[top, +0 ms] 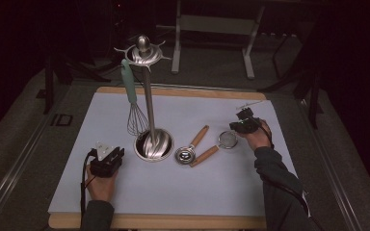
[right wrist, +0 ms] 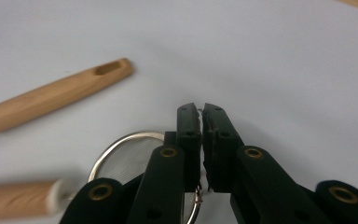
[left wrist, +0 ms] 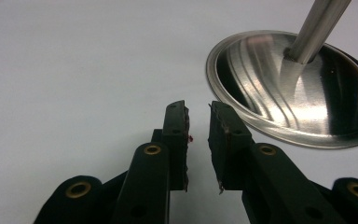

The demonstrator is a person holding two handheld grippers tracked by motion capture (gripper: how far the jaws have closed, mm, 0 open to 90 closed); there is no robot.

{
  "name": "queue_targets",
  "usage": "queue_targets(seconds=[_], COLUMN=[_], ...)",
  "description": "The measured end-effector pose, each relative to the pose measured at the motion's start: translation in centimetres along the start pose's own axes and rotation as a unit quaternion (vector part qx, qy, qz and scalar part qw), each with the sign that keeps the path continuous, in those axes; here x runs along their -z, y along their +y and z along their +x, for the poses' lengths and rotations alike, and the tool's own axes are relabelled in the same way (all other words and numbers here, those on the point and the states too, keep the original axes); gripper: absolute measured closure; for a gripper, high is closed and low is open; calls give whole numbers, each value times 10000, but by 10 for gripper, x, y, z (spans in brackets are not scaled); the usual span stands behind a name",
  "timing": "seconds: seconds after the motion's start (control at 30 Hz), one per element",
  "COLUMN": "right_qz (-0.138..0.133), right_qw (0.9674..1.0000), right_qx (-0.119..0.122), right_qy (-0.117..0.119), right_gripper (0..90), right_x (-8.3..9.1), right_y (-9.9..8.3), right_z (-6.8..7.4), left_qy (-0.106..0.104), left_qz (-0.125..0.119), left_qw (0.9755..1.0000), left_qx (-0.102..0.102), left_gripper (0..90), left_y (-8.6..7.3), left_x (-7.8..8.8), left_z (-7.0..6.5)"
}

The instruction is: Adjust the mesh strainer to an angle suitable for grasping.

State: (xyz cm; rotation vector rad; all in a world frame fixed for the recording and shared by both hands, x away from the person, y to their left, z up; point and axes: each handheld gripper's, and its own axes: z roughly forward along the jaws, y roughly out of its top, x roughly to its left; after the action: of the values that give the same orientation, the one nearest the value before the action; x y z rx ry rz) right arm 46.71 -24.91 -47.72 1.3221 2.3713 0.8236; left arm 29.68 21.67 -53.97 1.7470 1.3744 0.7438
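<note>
Fingers on my right gripper [right wrist: 201,108] hover nearly shut over the strainer [right wrist: 130,161] on the tabletop [top: 197,192], though I cannot tell if they pinch its wire, my left gripper [left wrist: 198,109] sits part-open and empty, and I judge that with only the whisk [top: 135,115] hung on the stand [top: 147,96], strainer and scoop [top: 185,155] remain.

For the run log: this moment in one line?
left gripper open | right gripper at strainer rim, grip unclear | whisk on stand
</note>
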Motion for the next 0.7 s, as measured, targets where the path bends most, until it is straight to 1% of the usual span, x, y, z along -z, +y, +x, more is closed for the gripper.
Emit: queue_targets(seconds=[0.13, 0.17, 0.23, 0.27, 0.37, 0.47, 0.57, 0.63, 0.7], right_qz=[306, 397, 493, 511, 602, 686, 709, 767, 753], right_qw=[9994, 9991, 9987, 9986, 9982, 9975, 9972, 9968, 9969], right_qx=[-38, -74, -82, -107, -49, -82, -74, -6, 66], right_qy=[-135, -134, -108, -62, 21, 128, 216, 221, 218], right_gripper=[870, 876, 888, 889, 892, 893, 895, 895, 895], right_x=[-13, -15, -16, -15, -13, -10, -4, 1, 7], right_y=[1, 0, -3, -5, -10, -16, -21, -24, -29], right_z=[-6, -7, -11, -12, -13, -15, -15, -14, -13], left_qy=[-13, -16, -17, -14, -6, 6, 9, 8, 7], left_qz=[-1, 1, 0, 1, -1, -4, -3, -3, 0], left_qw=[10000, 10000, 10000, 10000, 10000, 10000, 10000, 10000, 10000], left_qx=[8, 6, 9, 3, -16, -13, -12, -12, -15], left_gripper=[768, 767, 767, 766, 766, 766, 766, 767, 766], left_y=[0, 0, 0, 0, 0, 0, 0, 0, 0], left_x=[0, 0, 0, 0, 0, 0, 0, 0, 0], left_z=[1, 1, 1, 1, 0, 0, 0, 0, 0])
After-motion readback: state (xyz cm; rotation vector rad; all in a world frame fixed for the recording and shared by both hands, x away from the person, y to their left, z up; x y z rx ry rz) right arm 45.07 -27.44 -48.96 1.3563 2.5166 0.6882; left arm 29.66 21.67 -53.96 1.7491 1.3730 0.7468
